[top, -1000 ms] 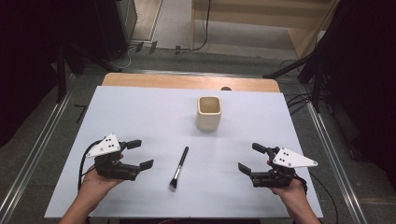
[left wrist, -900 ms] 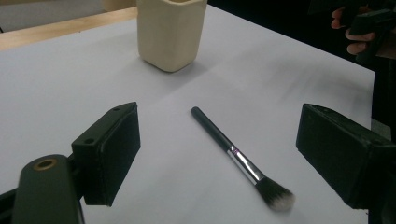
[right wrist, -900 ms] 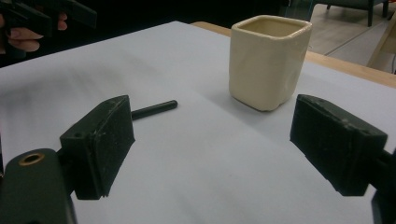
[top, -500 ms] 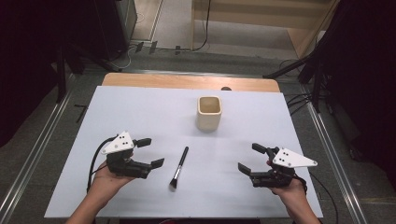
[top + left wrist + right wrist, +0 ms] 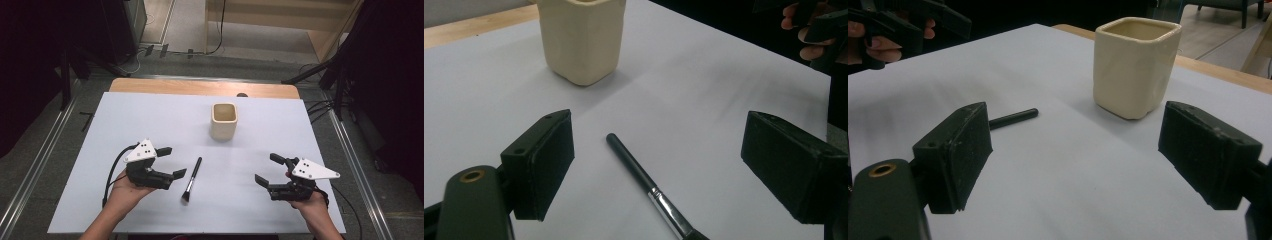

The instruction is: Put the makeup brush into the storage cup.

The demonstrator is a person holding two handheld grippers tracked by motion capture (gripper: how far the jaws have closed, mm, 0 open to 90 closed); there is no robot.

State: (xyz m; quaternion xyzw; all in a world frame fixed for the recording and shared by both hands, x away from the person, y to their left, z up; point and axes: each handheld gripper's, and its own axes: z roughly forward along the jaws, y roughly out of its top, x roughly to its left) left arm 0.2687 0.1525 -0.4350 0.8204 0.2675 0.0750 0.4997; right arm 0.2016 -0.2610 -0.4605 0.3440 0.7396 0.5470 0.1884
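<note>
The left gripper point(image 5: 171, 162) is holding its fingers point(image 5: 541, 165) spread wide with nothing between the pads, and the brush point(image 5: 192, 178) is lying on the table point(image 5: 150, 115) just past them. In the left gripper view the brush's dark handle point(image 5: 631, 162) is running up between the two fingers, its silver ferrule point(image 5: 669, 212) toward the bottom of the view, so the handle end is pointing toward the cup point(image 5: 581, 37). From the high view the brush is lying just beside this gripper, apart from it, in the near half of the table a little left of the middle, bristles toward the near edge.

The right gripper point(image 5: 266, 170) is also holding its fingers point(image 5: 955, 155) wide apart and empty, hovering near the near right corner, well apart from the brush. The right gripper view is showing the tip of the brush handle point(image 5: 1015, 118) poking out from behind one finger, and the cup point(image 5: 1135, 67) standing upright between the two fingers farther off, its hollow top open.

The high view is showing the cream cup point(image 5: 223, 120) standing toward the far edge, a little right of the middle, well apart from the brush. Nothing is lying between the brush and the cup. The person's hand point(image 5: 122, 195) is gripping the left tool, its cable point(image 5: 111, 175) looping beside it.
</note>
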